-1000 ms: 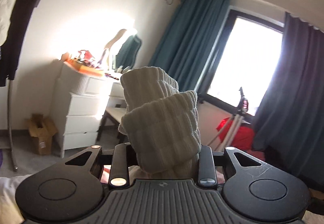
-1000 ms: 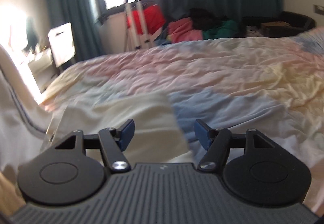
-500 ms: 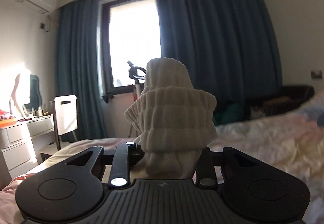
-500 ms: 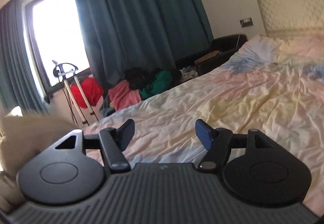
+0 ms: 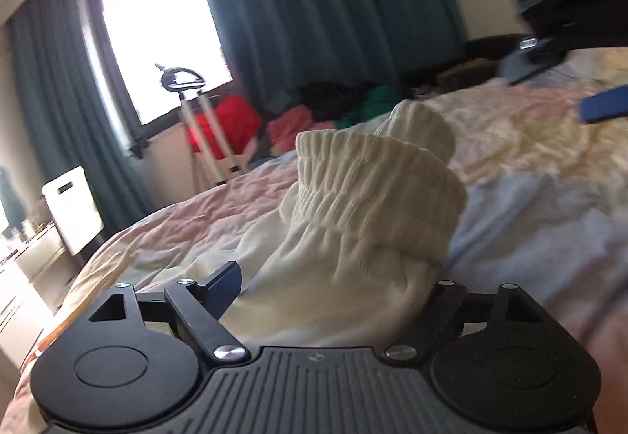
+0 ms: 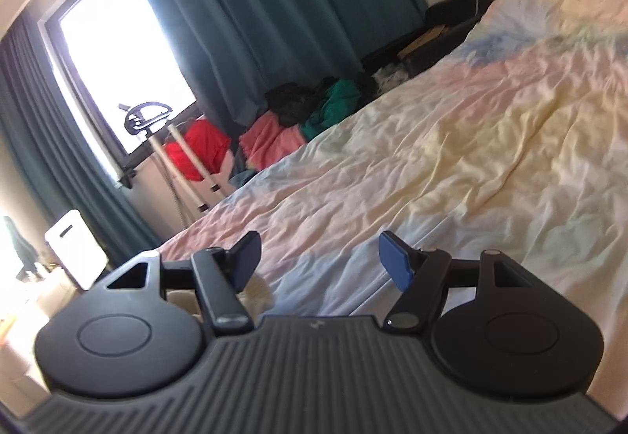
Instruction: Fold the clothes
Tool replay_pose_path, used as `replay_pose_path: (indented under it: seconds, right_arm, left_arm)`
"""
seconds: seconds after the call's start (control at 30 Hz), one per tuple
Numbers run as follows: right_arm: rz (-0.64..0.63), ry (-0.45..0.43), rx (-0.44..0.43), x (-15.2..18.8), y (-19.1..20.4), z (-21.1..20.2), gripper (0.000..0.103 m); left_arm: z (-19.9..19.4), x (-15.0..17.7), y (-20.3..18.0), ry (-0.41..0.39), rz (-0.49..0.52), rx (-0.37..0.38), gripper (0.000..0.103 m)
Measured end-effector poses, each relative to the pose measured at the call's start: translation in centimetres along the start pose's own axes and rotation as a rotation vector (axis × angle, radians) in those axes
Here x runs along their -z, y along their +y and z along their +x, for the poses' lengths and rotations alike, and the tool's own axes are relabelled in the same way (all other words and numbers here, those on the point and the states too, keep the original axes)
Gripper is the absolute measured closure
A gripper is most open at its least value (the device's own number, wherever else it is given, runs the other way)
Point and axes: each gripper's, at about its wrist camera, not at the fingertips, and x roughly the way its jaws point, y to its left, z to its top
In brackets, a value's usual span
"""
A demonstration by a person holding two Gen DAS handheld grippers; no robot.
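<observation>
The cream-white ribbed knit garment, rolled into a bundle [image 5: 365, 222], sits between the parting jaws of the left gripper [image 5: 329, 285]; the left blue pad stands clear of the cloth, the right pad is hidden behind it. The bundle is soft and thickly ribbed, with an elastic gathered cuff folded over its top. Its long axis runs away from the camera over the crumpled pastel bedsheet [image 5: 530, 143]. The right gripper [image 6: 320, 257] is spread wide, grasping nothing.

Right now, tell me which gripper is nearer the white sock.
Left. The white sock sits between the left gripper's opening jaws, on the bed. The right gripper hangs empty over the bedsheet, off to the sock's right.
</observation>
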Motion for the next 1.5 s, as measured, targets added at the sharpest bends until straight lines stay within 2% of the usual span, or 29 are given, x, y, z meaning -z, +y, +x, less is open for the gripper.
replay_pose_path:
  seconds: [0.17, 0.27, 0.33, 0.53, 0.57, 0.6, 0.77, 0.83, 0.97, 1.03, 1.07, 1.1, 1.13, 1.2, 1.27, 1.4, 1.5]
  right_arm:
    - [0.104, 0.111, -0.08, 1.0, -0.4, 1.1, 0.033]
    - [0.18, 0.177, -0.129, 1.9, -1.1, 1.9, 0.033]
    - [0.224, 0.218, -0.123, 2.7, -1.7, 2.6, 0.033]
    - [0.376, 0.277, -0.161, 4.2, -2.5, 2.5, 0.031]
    - [0.391, 0.286, -0.178, 4.4, -2.3, 2.2, 0.028]
    - [0.399, 0.298, -0.197, 4.6, -1.9, 2.0, 0.019]
    - [0.354, 0.394, -0.262, 5.8, 0.7, 1.6, 0.018]
    - [0.308, 0.412, -0.235, 6.2, 1.6, 1.7, 0.018]
    - [0.229, 0.473, -0.196, 7.4, 2.9, 2.8, 0.019]
    - [0.153, 0.433, -0.177, 7.8, 3.7, 2.9, 0.02]
    - [0.109, 0.416, -0.174, 7.8, 4.1, 2.9, 0.019]
    - [0.066, 0.406, -0.176, 7.8, 4.5, 3.0, 0.026]
    - [0.029, 0.395, -0.172, 7.8, 4.8, 3.1, 0.031]
    - [-0.036, 0.369, -0.154, 7.5, 5.2, 3.2, 0.056]
    - [-0.027, 0.35, -0.167, 6.9, 4.9, 3.2, 0.065]
    - [0.017, 0.287, -0.229, 5.0, 4.4, 2.5, 0.07]
    - [0.015, 0.231, -0.25, 4.0, 4.3, 2.0, 0.07]
  left_arm:
    - [-3.6, 3.6, 3.6, 0.053, 0.125, 0.044, 0.015]
    - [-4.9, 5.7, 4.9, 0.052, 0.235, -0.025, 0.015]
    - [-5.7, 7.2, 5.7, 0.05, 0.31, -0.073, 0.015]
    - [-5.0, 9.0, 8.9, 0.1, 0.185, -0.092, 0.016]
    - [-5.0, 8.9, 9.3, 0.097, 0.175, -0.094, 0.017]
    - [-5.0, 8.9, 9.5, 0.094, 0.175, -0.095, 0.018]
    - [-7.0, 9.6, 8.6, 0.09, 0.2, -0.093, 0.023]
    - [-7.4, 10.0, 8.4, 0.097, 0.211, -0.09, 0.024]
    - [-7.4, 10.4, 7.7, 0.1, 0.301, -0.115, 0.024]
    - [-7.0, 10.6, 7.5, 0.112, 0.321, -0.125, 0.025]
    - [-6.8, 10.7, 7.6, 0.122, 0.324, -0.124, 0.031]
    - [-6.6, 10.7, 7.9, 0.13, 0.313, -0.116, 0.035]
    - [-6.5, 10.7, 8.2, 0.137, 0.301, -0.107, 0.047]
    - [-6.5, 10.6, 8.8, 0.141, 0.284, -0.097, 0.059]
    - [-7.0, 10.4, 9.2, 0.129, 0.285, -0.096, 0.074]
    - [-9.7, 10.2, 9.1, 0.08, 0.377, -0.093, 0.087]
    - [-12.3, 10.0, 9.0, 0.043, 0.379, -0.044, 0.088]
